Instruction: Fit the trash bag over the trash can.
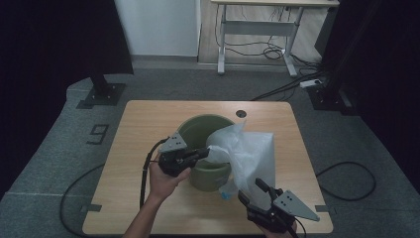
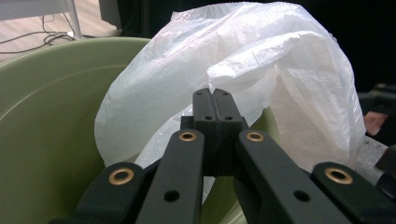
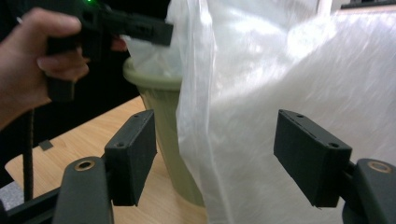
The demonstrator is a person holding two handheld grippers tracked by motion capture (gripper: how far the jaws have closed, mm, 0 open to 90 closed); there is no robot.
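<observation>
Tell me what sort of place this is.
Probably a lab or studio set up for recording: a small wooden table on grey carpet, black curtains at both sides, stand bases and loose cables on the floor, an office desk behind.

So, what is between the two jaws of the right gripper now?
In the right gripper view, the right gripper stands open, and a fold of the white plastic bag hangs between its jaws; the pads do not press it.
</observation>
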